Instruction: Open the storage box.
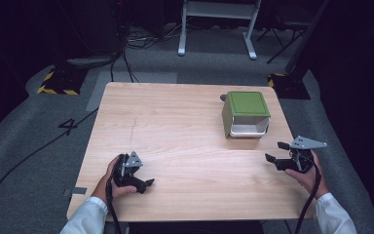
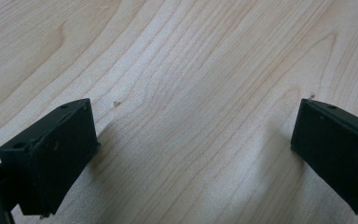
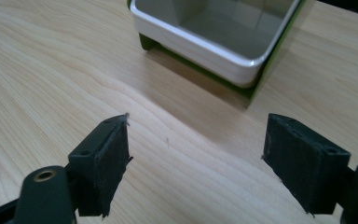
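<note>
A green box with a white inner bin [image 1: 246,115] lies on its side at the table's right back, its open mouth facing the person. In the right gripper view the white bin [image 3: 214,35] shows empty, just beyond the jaws. My right gripper [image 1: 276,152] hovers near the table's right front edge, open, with nothing between its jaws [image 3: 196,158]. My left gripper [image 1: 143,185] rests low at the left front, tilted down at the wood, open and empty [image 2: 193,154].
The light wooden table [image 1: 175,126] stands on grey carpet. Cables, a yellow-black striped base [image 1: 58,83] and a white frame's legs [image 1: 216,29] lie beyond the far edge. A small grey object [image 1: 223,97] peeks out behind the box.
</note>
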{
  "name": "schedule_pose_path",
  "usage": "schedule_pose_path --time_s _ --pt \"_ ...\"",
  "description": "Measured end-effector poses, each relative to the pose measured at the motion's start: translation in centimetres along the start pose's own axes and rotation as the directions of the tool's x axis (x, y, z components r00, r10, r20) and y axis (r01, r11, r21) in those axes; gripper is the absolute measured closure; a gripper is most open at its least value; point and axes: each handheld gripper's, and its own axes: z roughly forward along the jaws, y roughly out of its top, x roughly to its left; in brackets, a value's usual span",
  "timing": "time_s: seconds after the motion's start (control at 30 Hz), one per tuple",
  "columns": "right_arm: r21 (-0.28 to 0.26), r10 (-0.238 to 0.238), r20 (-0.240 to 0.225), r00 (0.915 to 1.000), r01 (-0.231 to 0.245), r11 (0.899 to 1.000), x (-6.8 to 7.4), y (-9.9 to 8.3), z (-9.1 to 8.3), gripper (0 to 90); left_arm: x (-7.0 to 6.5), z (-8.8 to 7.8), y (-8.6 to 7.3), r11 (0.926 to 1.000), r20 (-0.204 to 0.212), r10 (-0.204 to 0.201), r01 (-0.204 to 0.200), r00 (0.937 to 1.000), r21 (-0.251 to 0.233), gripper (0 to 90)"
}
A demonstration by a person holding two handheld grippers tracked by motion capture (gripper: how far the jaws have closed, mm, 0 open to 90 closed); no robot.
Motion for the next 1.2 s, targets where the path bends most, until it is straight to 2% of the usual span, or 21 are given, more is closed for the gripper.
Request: schedule_pose_path --time_s 0.03,0.23,0.37,0.53,1.03,1.2 --pt "-0.003 -0.009 -0.013 0.9999 0.009 1.0 0.0 0.7 0.2 22.4 0.0 0.0 0.0 1.0 0.0 0.0 0.0 1.0 0.0 0.4" --pt "-0.01 -0.031 -0.022 0.9993 0.031 0.999 0.3 2.2 0.8 22.6 0.0 0.0 0.0 1.0 0.0 -0.001 0.001 1.0 0.0 0.5" --pt "-0.035 -0.044 -0.041 0.9982 0.043 0.998 0.6 3.8 1.6 22.6 0.0 0.0 0.0 1.0 0.0 -0.001 0.001 1.0 0.0 0.5" --pt "-0.047 -0.061 -0.032 0.9976 0.059 0.997 1.0 4.9 2.7 22.9 0.0 0.0 0.0 1.0 0.0 -0.002 0.002 1.0 -0.001 0.4" --pt "-0.039 -0.079 -0.054 0.9954 0.077 0.996 1.4 6.1 5.3 23.7 0.0 0.0 0.0 1.0 0.0 0.0 0.0 1.0 0.0 0.5" --pt "-0.016 -0.089 -0.062 0.9941 0.088 0.996 1.8 6.4 6.7 24.3 0.0 0.0 0.0 1.0 0.0 0.0 0.0 1.0 0.0 0.5"
